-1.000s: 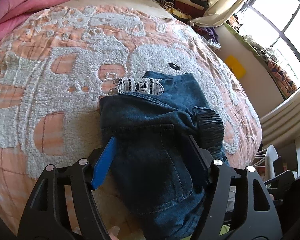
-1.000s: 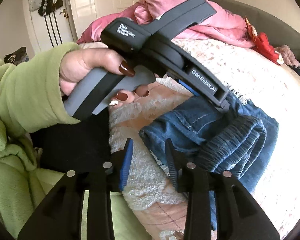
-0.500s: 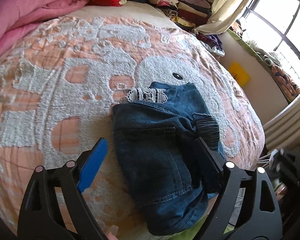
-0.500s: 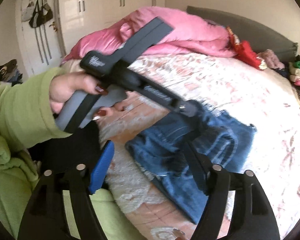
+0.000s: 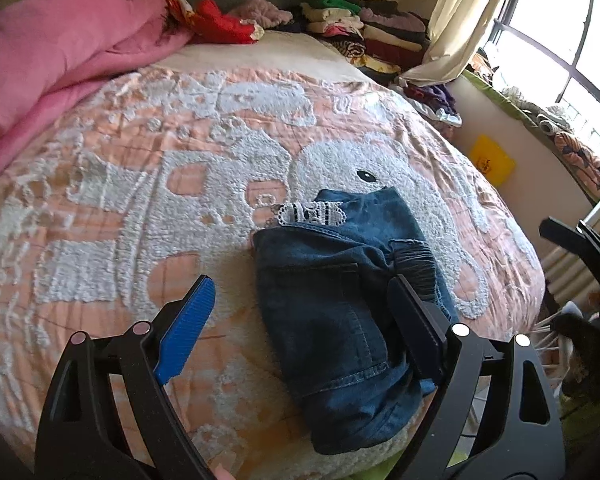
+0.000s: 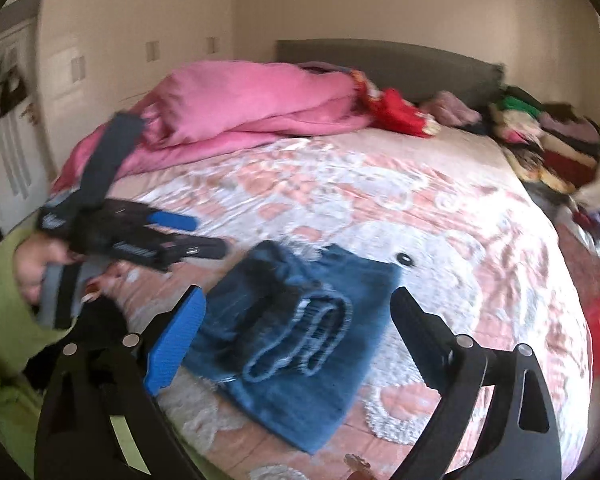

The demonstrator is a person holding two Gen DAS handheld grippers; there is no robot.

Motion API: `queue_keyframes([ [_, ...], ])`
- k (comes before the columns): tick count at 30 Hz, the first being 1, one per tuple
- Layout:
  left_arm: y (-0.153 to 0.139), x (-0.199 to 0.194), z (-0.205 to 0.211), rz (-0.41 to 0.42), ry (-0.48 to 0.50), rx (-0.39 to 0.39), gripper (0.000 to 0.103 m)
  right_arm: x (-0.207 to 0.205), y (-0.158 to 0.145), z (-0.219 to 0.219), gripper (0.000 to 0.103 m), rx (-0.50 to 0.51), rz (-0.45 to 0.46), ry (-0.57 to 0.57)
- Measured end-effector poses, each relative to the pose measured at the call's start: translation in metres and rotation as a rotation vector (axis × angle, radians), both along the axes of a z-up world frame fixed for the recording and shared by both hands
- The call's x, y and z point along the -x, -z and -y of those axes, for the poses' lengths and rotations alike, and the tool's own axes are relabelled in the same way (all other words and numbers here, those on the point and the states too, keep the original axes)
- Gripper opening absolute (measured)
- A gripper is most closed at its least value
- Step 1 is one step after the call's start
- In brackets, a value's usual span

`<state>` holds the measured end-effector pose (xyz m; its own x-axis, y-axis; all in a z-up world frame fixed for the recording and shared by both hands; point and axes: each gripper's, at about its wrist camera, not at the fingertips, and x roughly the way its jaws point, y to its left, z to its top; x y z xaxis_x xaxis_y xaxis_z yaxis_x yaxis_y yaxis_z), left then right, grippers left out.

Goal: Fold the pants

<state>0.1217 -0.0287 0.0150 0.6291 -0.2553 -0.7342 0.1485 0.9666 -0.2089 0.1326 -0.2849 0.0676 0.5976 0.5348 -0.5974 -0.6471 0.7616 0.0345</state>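
Pants: the denim pants (image 5: 340, 312) lie as a compact folded bundle on the bedspread (image 5: 120, 208), ahead of and between the tips of the left gripper (image 5: 300, 328), touched by neither gripper; seen from the right gripper (image 6: 298, 330), the bundle (image 6: 296, 332) sits just ahead between its open tips.
Lace trim: a white lace hem (image 5: 310, 214) peeks out at the bundle's far edge, beyond the left gripper.
Handling: my judgement is soft but thick denim, fairly heavy for cloth, not slippery, not fragile; stacked layers may spring open if lifted by one edge.
Where to hold: probably across the full thickness at a folded side, or at the gathered waistband (image 6: 300, 344) by the right gripper's reach.
Progress: the folding looks finished or nearly so.
Left gripper: jaws spread wide, nothing in them.
Right gripper: jaws spread wide, nothing in them; this view is motion-blurred.
Pink duvet: bunched pink duvet (image 5: 52, 64) far ahead and left of the left gripper.
Clothes pile: stacked folded clothes (image 5: 360, 28) far ahead to its right, by the curtain (image 5: 460, 16).
Containers: none visible.
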Motion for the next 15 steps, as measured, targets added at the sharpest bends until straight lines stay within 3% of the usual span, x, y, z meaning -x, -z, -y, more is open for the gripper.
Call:
queue_keyframes([
  [4, -0.001, 0.003, 0.000, 0.009, -0.006, -0.020, 0.081, -0.016, 0.009, 0.012, 0.095, -0.019, -0.045, 0.082],
  [6, 0.001, 0.003, 0.000, 0.004, -0.012, -0.032, 0.093, -0.016, 0.013, 0.016, 0.096, -0.025, -0.064, 0.101],
  [15, 0.018, 0.001, 0.003, -0.036, -0.013, -0.030, 0.093, -0.031, 0.042, 0.022, 0.096, 0.006, -0.152, 0.189],
])
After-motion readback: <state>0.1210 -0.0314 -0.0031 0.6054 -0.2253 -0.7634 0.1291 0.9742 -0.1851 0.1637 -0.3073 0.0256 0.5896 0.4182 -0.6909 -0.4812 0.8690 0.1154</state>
